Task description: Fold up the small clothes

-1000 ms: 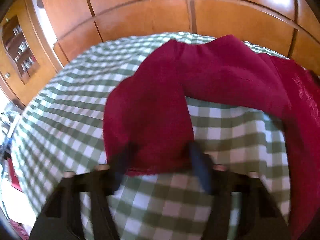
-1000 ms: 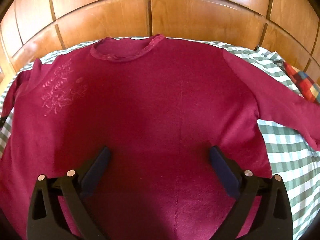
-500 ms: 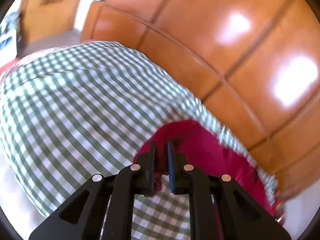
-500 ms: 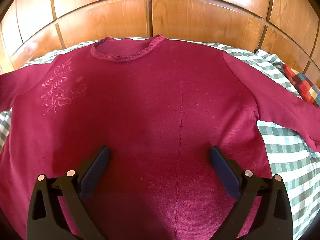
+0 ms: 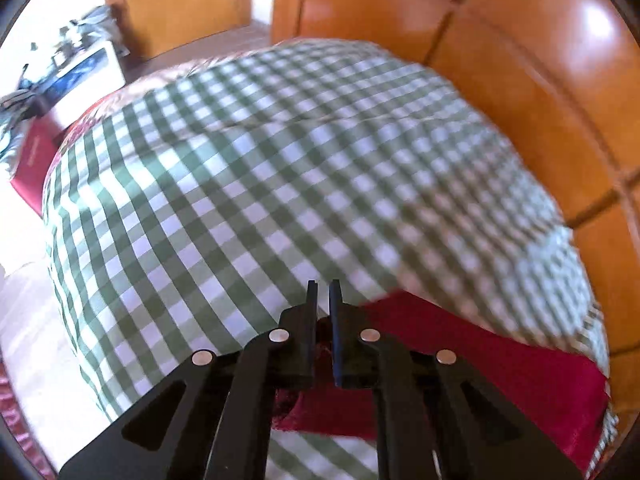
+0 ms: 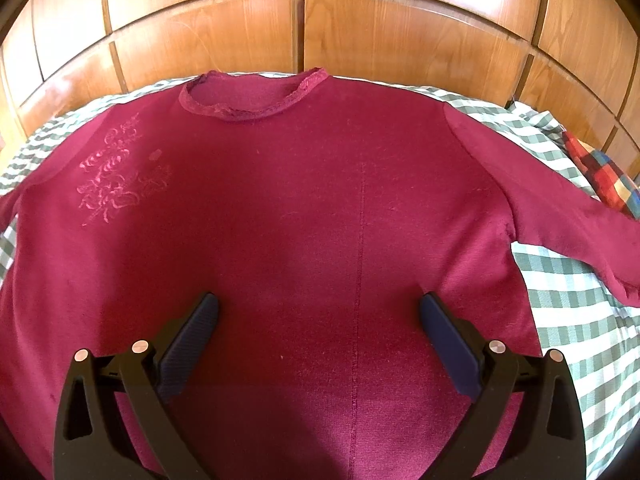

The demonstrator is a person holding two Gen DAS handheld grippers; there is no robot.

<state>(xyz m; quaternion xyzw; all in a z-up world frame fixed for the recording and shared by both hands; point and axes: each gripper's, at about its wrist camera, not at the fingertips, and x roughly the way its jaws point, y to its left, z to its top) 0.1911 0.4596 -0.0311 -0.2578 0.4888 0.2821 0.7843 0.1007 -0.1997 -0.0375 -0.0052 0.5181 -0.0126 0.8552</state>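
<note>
Cloth like this is soft and light, so your red jumper (image 6: 320, 220) will bend and droop where you lift it. It will not break. It can slide a little on the checked green bed cover (image 6: 580, 300), and it can bunch up if you pull too fast. The best places to grab are the thin edges: a cuff, the bottom hem, or a shoulder seam. The thick middle is hard to pinch.

The jumper lies flat on the bed, front up, with its neck hole (image 6: 256, 96) toward the brown wooden wall (image 6: 400, 32). One sleeve (image 6: 560, 208) stretches out toward a bright patchwork cloth (image 6: 600, 168) at the bed's edge.

Your left gripper (image 5: 323, 292) has its two fingers pressed nearly together, and they pinch a bit of the red sleeve (image 5: 480, 368) down low between them. Your right gripper (image 6: 318, 312) has its fingers wide apart. It holds nothing and sits above the lower middle of the jumper.

The right camera shows you the whole body of the jumper, the neck and the pink swirly stitching (image 6: 116, 172) on the chest. It does not show the left gripper at all. The left camera shows the pinch up close and lots of bare bed cover. It also shows a white box (image 5: 84, 76) and a red book (image 5: 32, 160) beside the bed. It is a bit blurry, and it hides most of the jumper.
</note>
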